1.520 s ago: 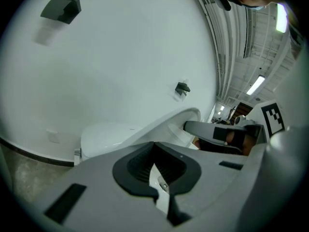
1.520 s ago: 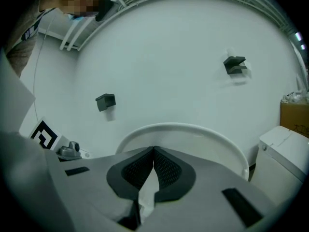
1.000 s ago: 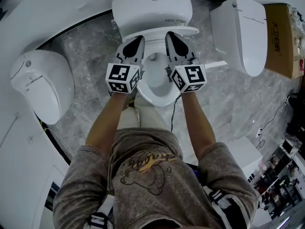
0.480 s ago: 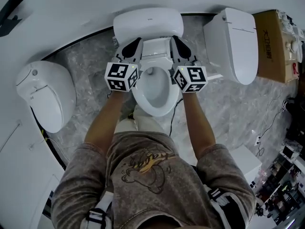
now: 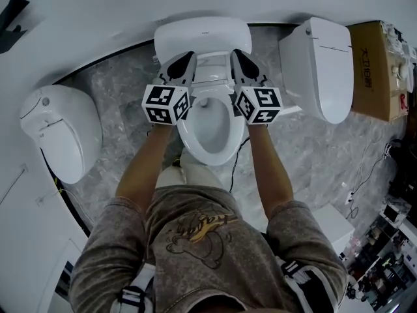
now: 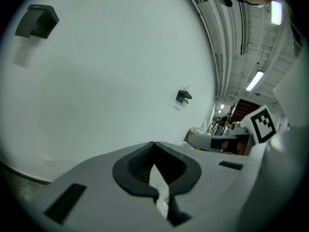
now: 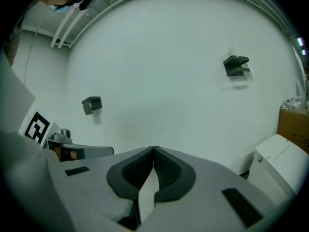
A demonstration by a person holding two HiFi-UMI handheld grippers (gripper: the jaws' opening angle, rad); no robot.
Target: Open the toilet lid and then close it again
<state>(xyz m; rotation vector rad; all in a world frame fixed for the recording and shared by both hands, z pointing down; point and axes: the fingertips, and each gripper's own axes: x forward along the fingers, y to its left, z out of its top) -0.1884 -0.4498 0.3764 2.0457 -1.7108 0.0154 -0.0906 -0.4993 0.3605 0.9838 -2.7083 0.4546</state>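
In the head view a white toilet stands straight ahead. Its bowl and seat [image 5: 210,126] lie open to view. The lid [image 5: 212,68] is tipped up toward the tank [image 5: 202,32]. My left gripper [image 5: 190,56] sits at the lid's left side and my right gripper [image 5: 234,53] at its right side. Both are shut, tips together. I cannot tell whether either one touches the lid. In the left gripper view the left gripper [image 6: 154,143] points at a bare white wall, and the right gripper [image 7: 153,149] does the same in its own view.
A second toilet [image 5: 58,129] stands at the left and a third [image 5: 322,64] at the right, with a cardboard box [image 5: 373,67] beyond it. A cable [image 5: 236,165] runs over the marble floor by the bowl. Grey brackets [image 7: 236,64] hang on the wall.
The lid has swung further up toward the tank, and more of the bowl shows. Both grippers have moved back with it toward the tank.
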